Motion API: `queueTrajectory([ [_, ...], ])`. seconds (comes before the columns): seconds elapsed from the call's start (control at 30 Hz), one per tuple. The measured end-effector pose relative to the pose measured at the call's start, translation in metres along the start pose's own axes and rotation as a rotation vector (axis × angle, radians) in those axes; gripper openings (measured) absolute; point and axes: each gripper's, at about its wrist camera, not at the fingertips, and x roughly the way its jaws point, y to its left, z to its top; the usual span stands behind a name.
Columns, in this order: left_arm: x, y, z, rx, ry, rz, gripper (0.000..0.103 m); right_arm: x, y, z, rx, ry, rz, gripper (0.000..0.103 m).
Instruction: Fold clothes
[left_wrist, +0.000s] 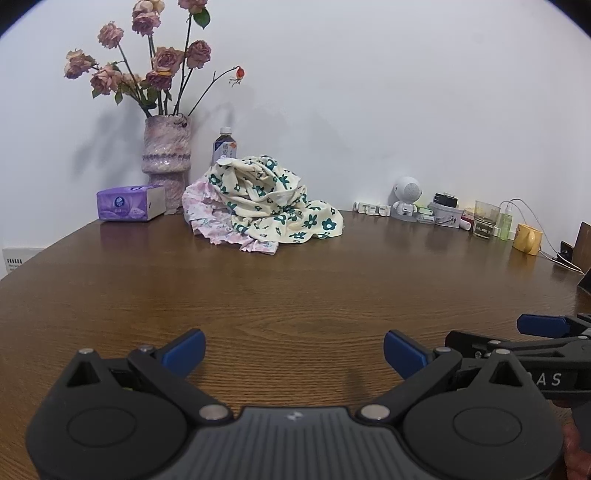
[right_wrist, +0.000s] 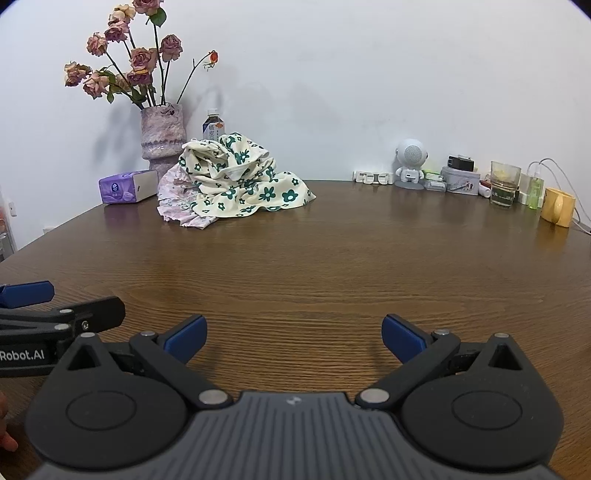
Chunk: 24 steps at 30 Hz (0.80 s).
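the cream cloth with green flowers (left_wrist: 273, 201) lies crumpled on a pink frilly cloth (left_wrist: 207, 218) at the far side of the brown wooden table (left_wrist: 295, 288), by the tall purple vase (left_wrist: 167, 155). the left gripper (left_wrist: 294, 350) and right gripper (right_wrist: 294, 334) hover low, well apart from the pile, both wide open and holding nothing. a grab might lift both cloths together or knock the vase.

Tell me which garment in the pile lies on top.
The cream garment with dark green flowers lies on top, crumpled. The pale pink floral garment sits under it, showing only at the pile's left and front edges.
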Motion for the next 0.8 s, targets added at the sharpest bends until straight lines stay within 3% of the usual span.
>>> queueTrajectory([
  [0.8, 0.002, 0.01, -0.001, -0.045, 0.016, -0.015, 0.103, 0.0, -0.001, -0.004, 0.013, 0.004, 0.043, 0.103],
])
